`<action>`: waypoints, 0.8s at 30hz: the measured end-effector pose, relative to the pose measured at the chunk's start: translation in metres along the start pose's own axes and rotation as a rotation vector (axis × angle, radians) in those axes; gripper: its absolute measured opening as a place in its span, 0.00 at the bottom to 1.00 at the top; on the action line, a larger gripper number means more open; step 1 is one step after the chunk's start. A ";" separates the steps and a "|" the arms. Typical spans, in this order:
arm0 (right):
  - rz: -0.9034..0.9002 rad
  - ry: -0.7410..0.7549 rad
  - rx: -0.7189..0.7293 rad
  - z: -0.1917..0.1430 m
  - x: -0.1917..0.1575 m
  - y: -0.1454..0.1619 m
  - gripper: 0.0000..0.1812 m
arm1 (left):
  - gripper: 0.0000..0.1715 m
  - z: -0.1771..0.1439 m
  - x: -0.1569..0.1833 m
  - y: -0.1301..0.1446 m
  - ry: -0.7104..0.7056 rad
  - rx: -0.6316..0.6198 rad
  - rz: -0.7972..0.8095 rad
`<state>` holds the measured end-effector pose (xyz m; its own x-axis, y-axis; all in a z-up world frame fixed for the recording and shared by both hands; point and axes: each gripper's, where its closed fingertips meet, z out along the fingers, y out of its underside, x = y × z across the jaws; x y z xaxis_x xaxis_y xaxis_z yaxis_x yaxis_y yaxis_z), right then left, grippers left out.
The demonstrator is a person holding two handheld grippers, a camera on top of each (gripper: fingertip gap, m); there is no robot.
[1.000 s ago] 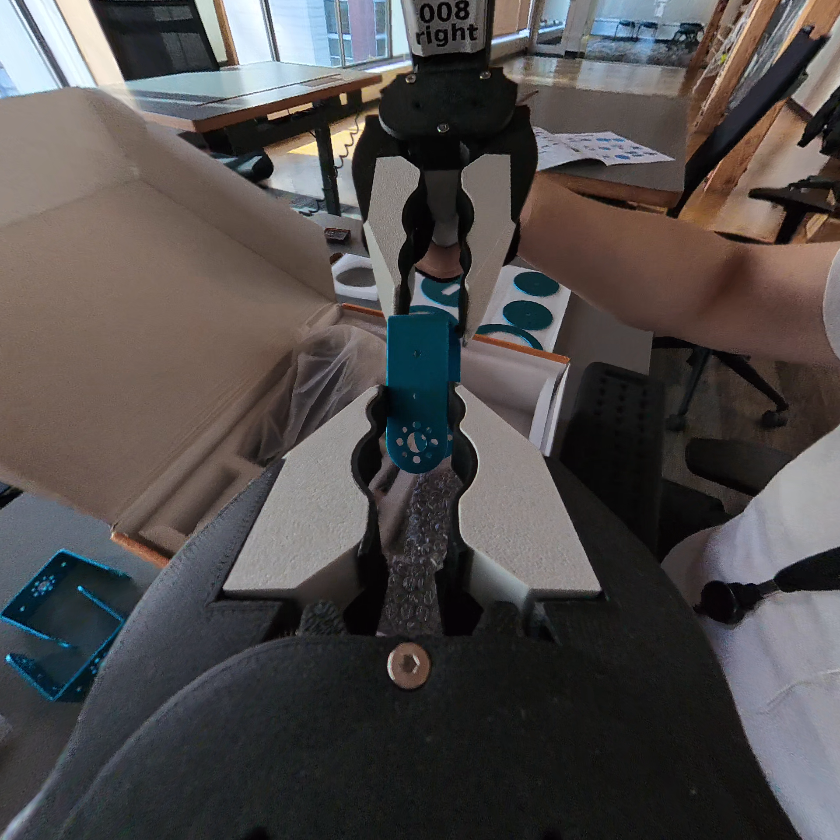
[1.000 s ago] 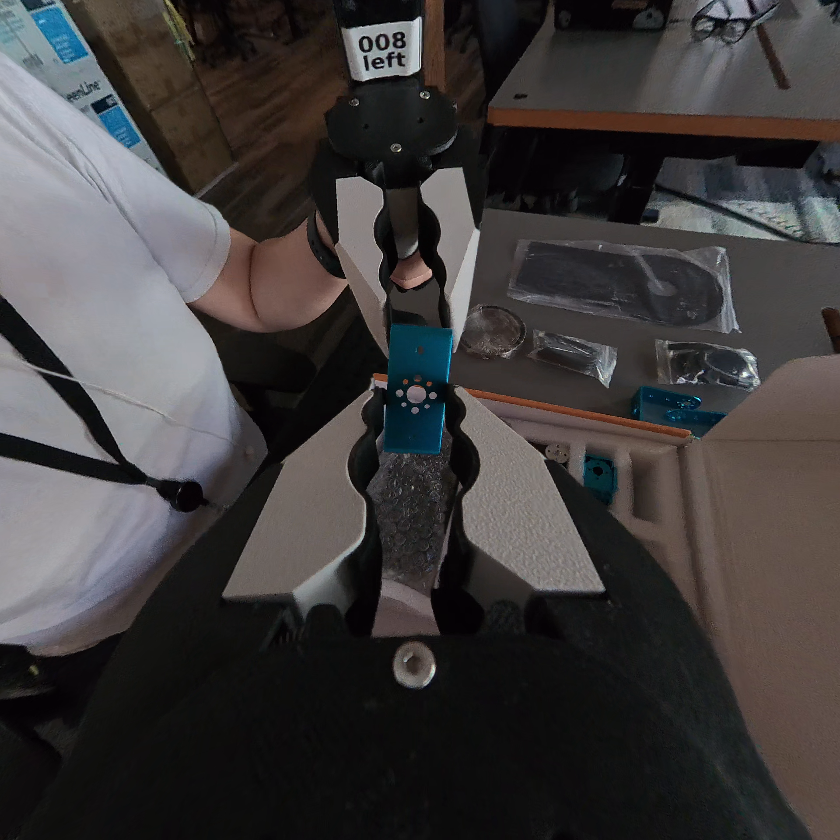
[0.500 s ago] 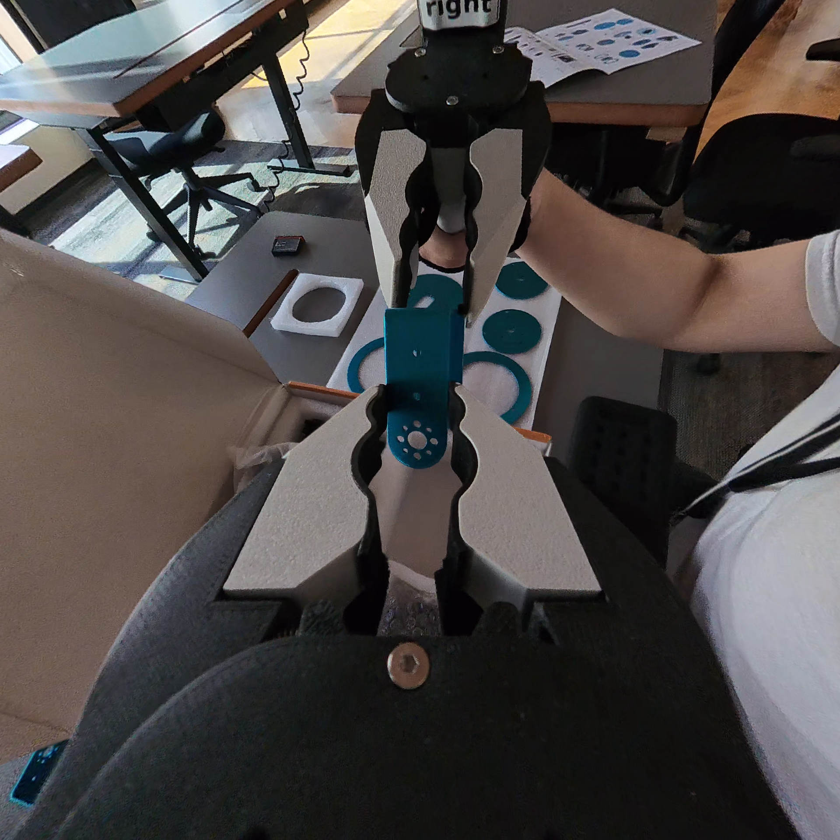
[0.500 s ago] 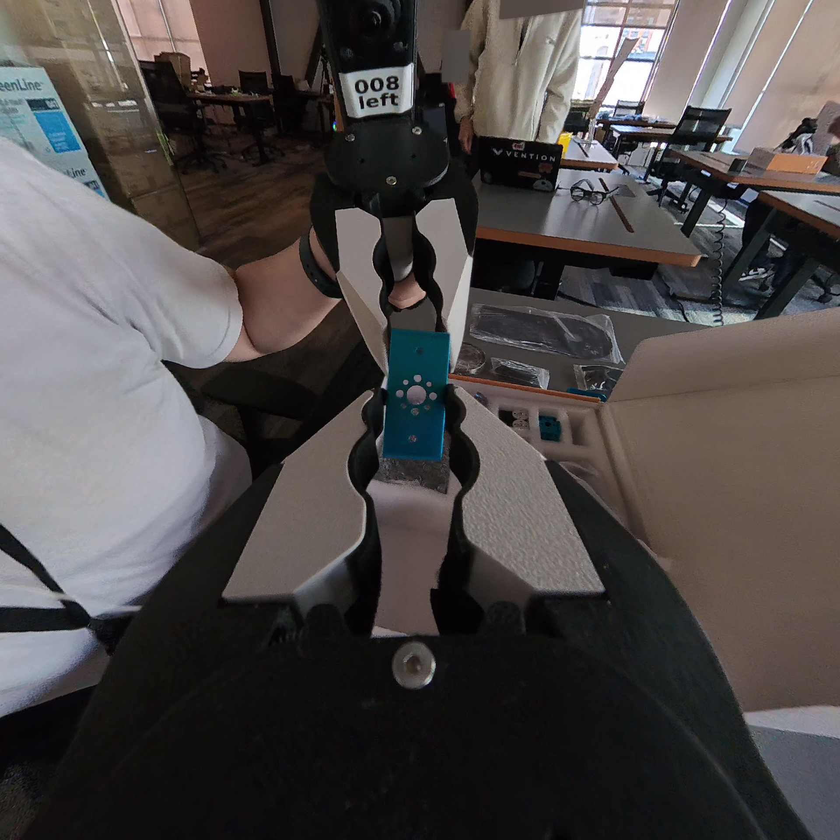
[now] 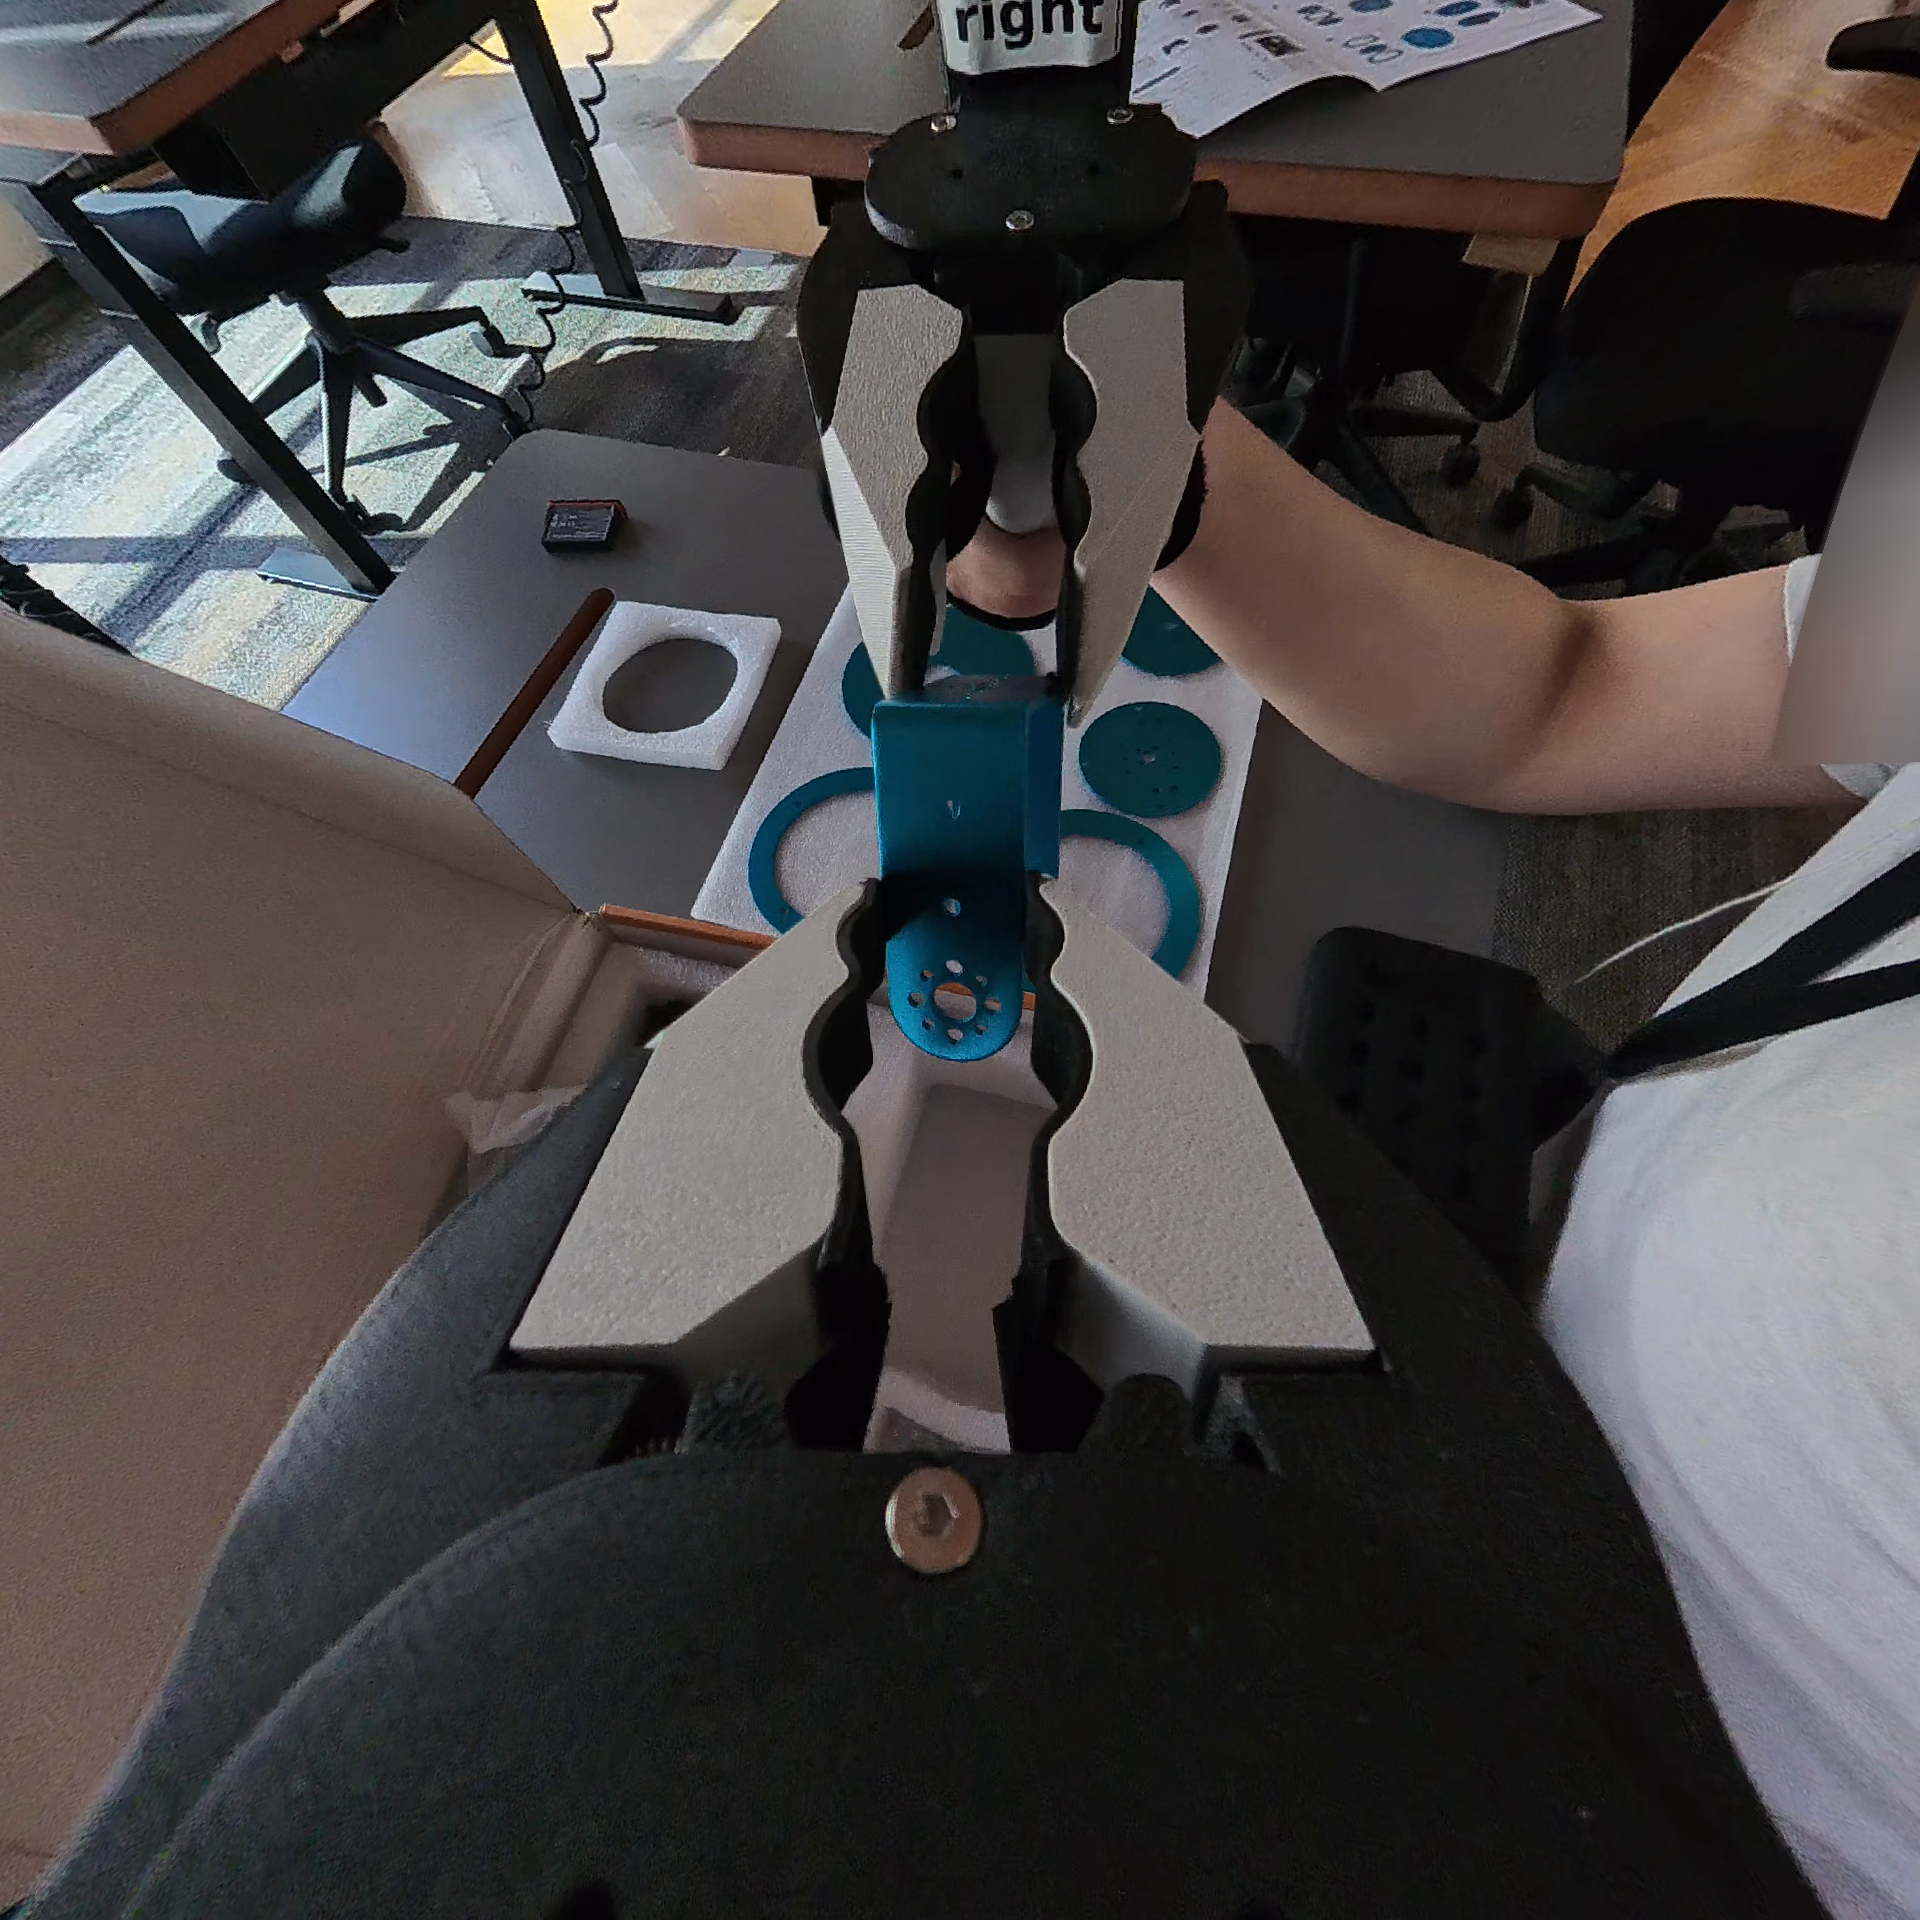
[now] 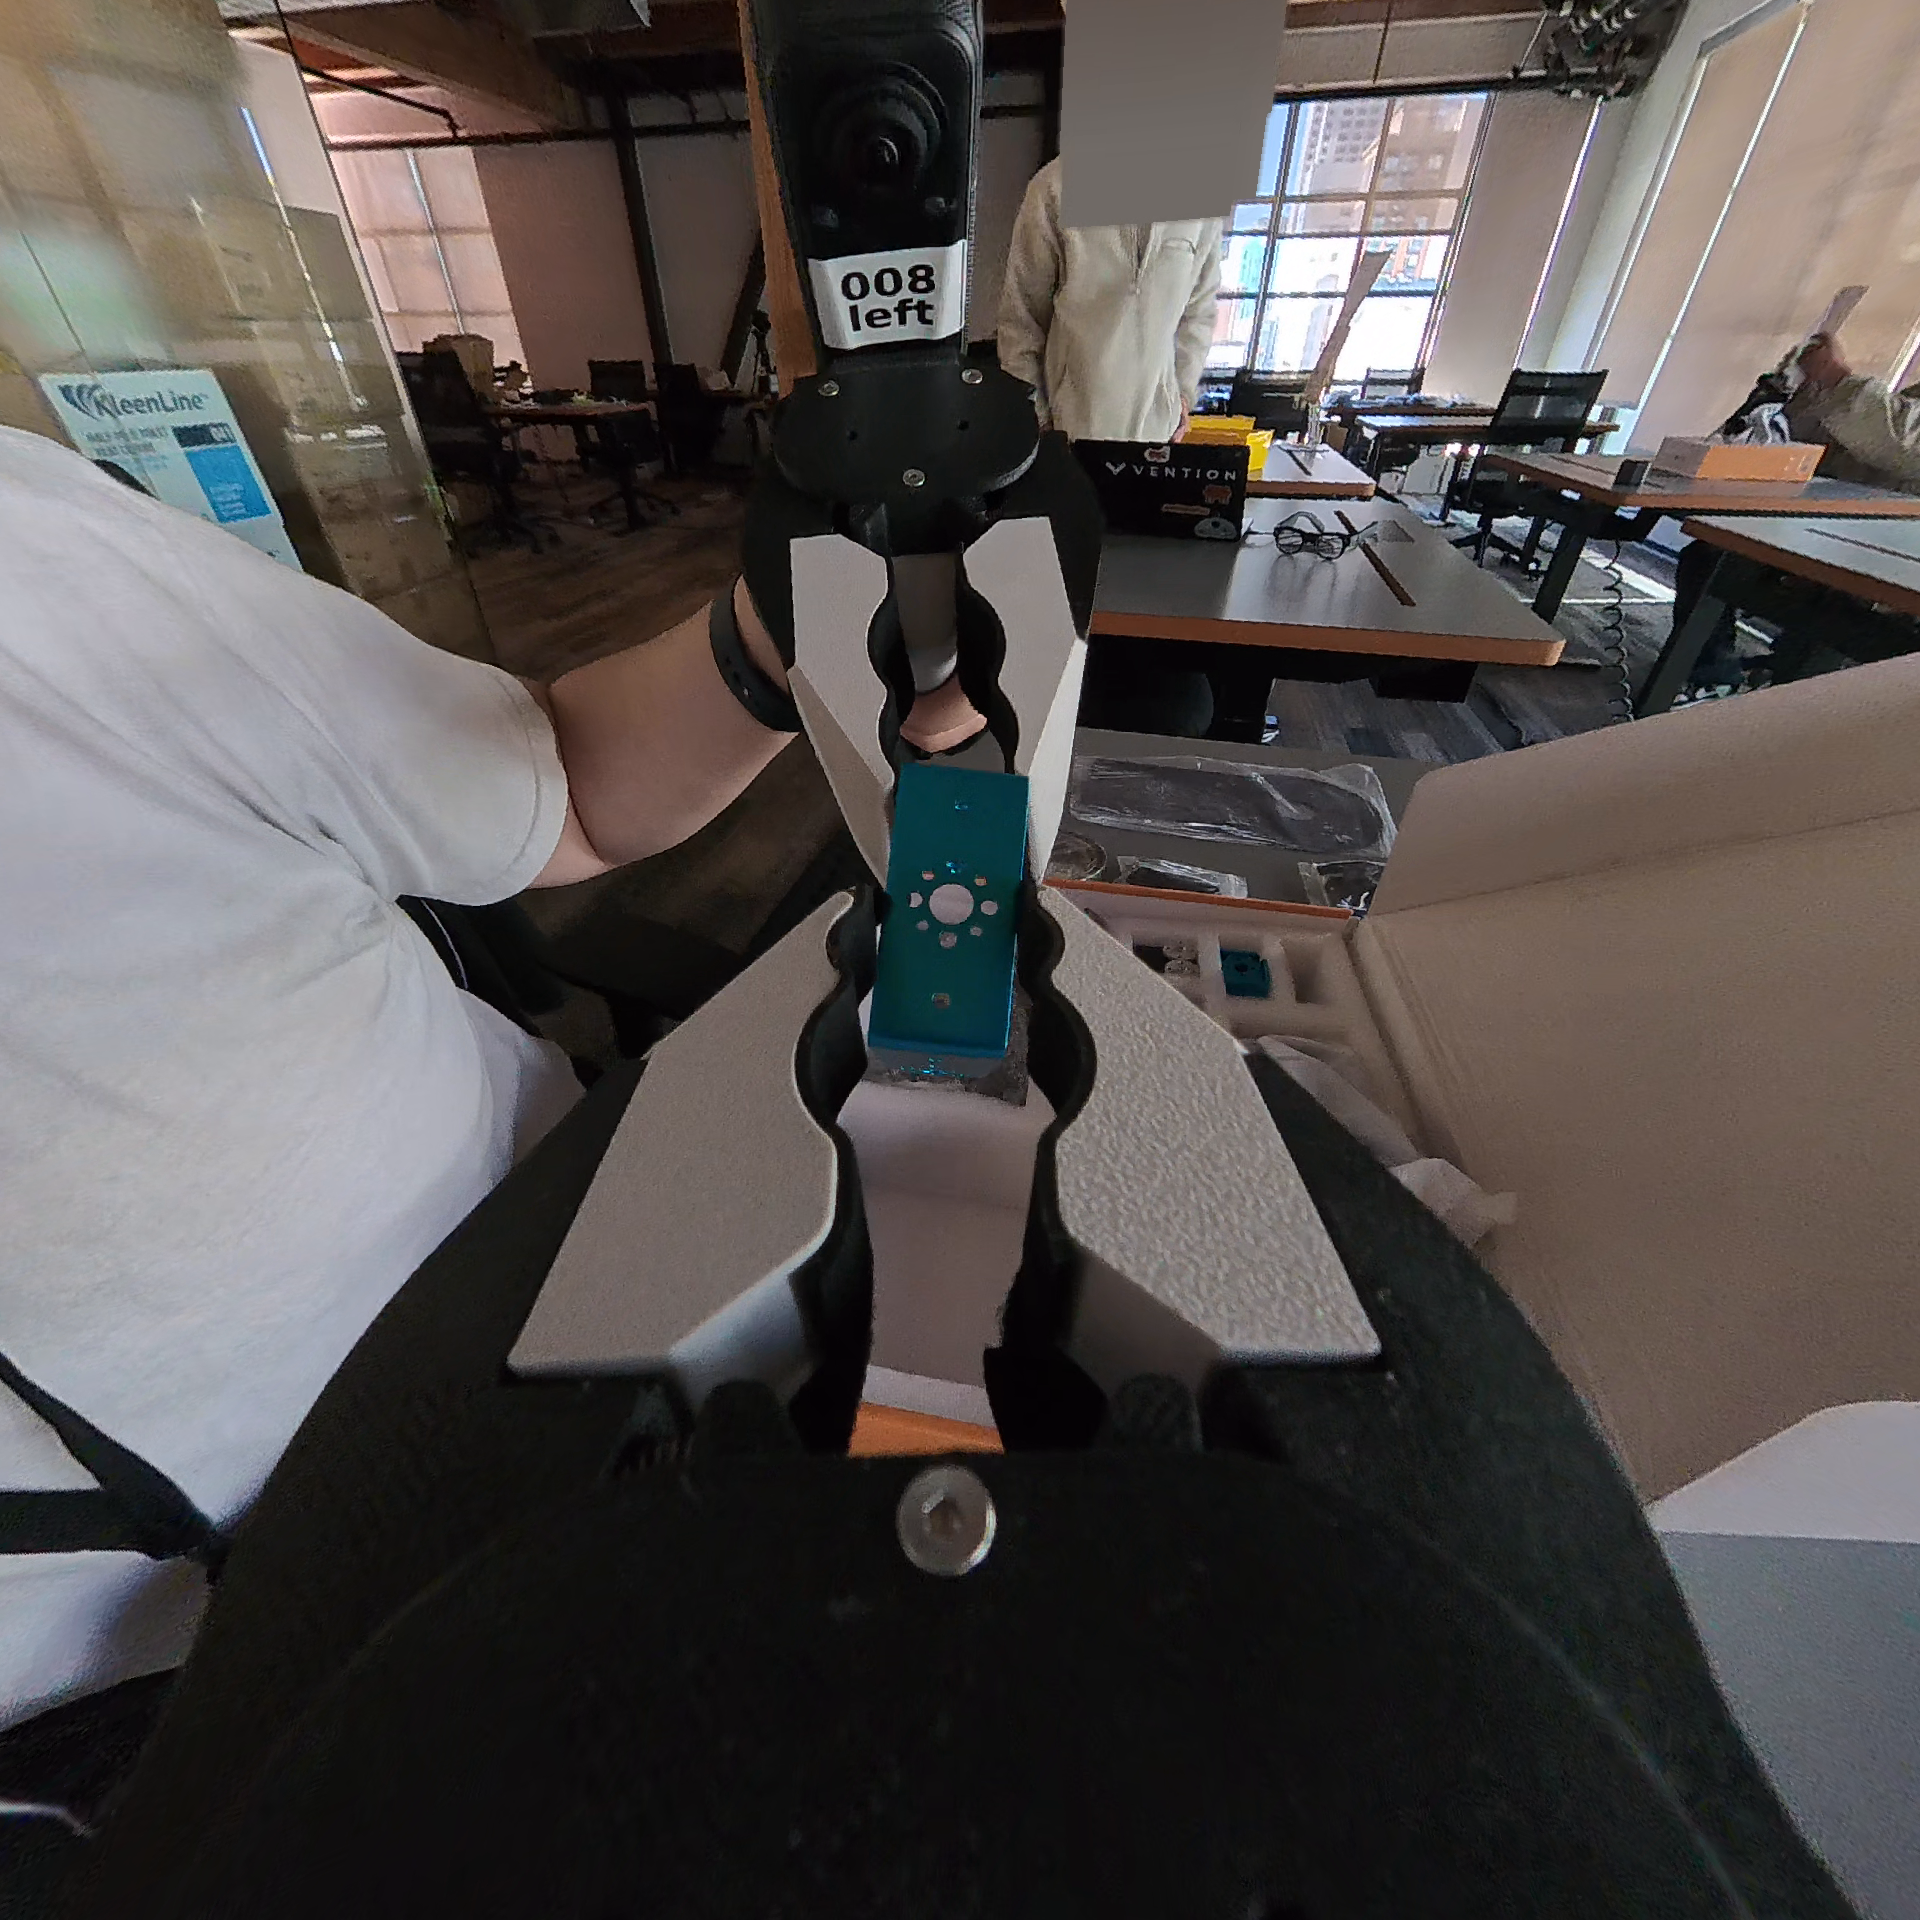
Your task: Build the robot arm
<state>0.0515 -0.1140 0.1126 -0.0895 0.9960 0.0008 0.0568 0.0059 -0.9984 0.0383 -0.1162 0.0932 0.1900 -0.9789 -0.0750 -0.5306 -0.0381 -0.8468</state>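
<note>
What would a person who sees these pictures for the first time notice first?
A blue metal bracket held in the air between the left gripper and the right gripper, each shut on one end. Below lies white foam with blue rings, and at the left stands the open cardboard box flap.

Over the last second both tools have risen and tilted with the blue bracket clamped between them. The bubble wrap once seen under the left tool has given way to white foam. The right tool now faces the room rather than down at the surface, and the bracket shows its underside.
</note>
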 end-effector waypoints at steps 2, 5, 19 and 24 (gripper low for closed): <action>-0.004 0.003 -0.015 0.004 0.001 0.001 0.14 | 0.14 -0.002 -0.001 0.003 -0.001 -0.001 -0.003; -0.004 -0.001 -0.017 0.010 0.002 0.001 0.14 | 0.14 -0.007 -0.002 0.006 -0.002 0.010 -0.013; 0.035 0.030 -0.116 0.032 0.008 -0.004 0.14 | 0.25 -0.032 -0.012 0.018 -0.026 0.112 -0.002; 0.062 0.082 -0.164 0.050 0.019 -0.006 0.02 | 0.27 -0.078 -0.035 0.046 -0.129 0.189 -0.044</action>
<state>-0.0006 -0.1001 0.1160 0.0000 0.9988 -0.0489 0.2214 -0.0477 -0.9740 -0.0577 -0.0997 0.0980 0.3204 -0.9428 -0.0921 -0.3578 -0.0304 -0.9333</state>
